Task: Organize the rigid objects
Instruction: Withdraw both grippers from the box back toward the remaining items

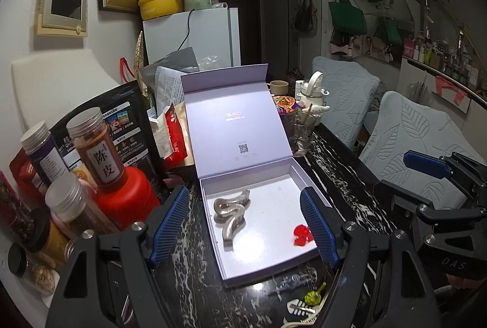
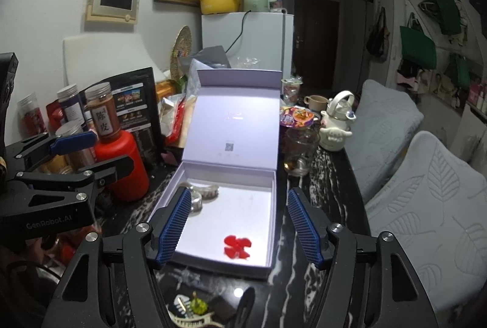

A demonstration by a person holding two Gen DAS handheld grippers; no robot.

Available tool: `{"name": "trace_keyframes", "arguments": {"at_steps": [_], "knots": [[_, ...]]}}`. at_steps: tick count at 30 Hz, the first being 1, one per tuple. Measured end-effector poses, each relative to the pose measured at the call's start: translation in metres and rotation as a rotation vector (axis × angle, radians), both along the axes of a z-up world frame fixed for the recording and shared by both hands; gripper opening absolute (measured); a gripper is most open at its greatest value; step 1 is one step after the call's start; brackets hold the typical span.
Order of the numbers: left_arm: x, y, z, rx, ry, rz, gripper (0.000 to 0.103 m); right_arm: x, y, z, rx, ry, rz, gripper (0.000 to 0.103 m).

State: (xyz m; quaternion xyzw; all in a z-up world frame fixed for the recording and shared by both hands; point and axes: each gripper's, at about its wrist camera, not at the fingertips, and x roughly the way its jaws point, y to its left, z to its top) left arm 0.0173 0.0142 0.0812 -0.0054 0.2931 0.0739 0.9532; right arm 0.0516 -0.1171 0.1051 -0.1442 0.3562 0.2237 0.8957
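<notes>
Both grippers, left [image 1: 243, 227] and right [image 2: 236, 226], stand open, holding nothing. Silver clip [image 1: 231, 216] and red clip [image 2: 237, 245] lie in the box [image 2: 274, 206]. We judge both clips light, stiff, slick: pinch across the middle.

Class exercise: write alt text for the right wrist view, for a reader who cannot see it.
An open lavender box, lid raised, sits on a dark marble table and holds a red flower-shaped piece and a silver wavy clip. The right gripper hangs open above it, holding nothing. Jars and a red bottle crowd the left.
</notes>
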Motion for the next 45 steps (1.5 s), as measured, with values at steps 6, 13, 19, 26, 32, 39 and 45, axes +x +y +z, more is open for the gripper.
{"name": "trace_keyframes", "arguments": {"at_steps": [6,13,19,26,32,39,45], "knots": [[-0.018,-0.008,-0.005,0.013,0.012,-0.021,0.076,-0.023,-0.009,-0.002,0.002,0.005,-0.014,0.069],[-0.036,-0.017,-0.018,0.018,0.036,-0.057,0.076,-0.046,-0.018,-0.008,0.002,0.017,-0.038,0.071],[-0.047,-0.021,-0.033,-0.007,0.052,-0.088,0.076,-0.061,-0.025,-0.019,0.002,0.031,-0.05,0.072],[-0.052,-0.023,-0.053,-0.034,0.087,-0.099,0.076,-0.071,-0.035,-0.037,0.008,0.058,-0.064,0.072],[-0.051,-0.024,-0.072,-0.031,0.113,-0.113,0.076,-0.074,-0.044,-0.056,0.012,0.096,-0.083,0.072],[-0.047,-0.02,-0.094,-0.077,0.132,-0.112,0.076,-0.074,-0.053,-0.081,0.008,0.133,-0.102,0.072],[-0.035,-0.016,-0.114,-0.102,0.164,-0.123,0.076,-0.068,-0.059,-0.097,0.007,0.157,-0.105,0.072]]}}
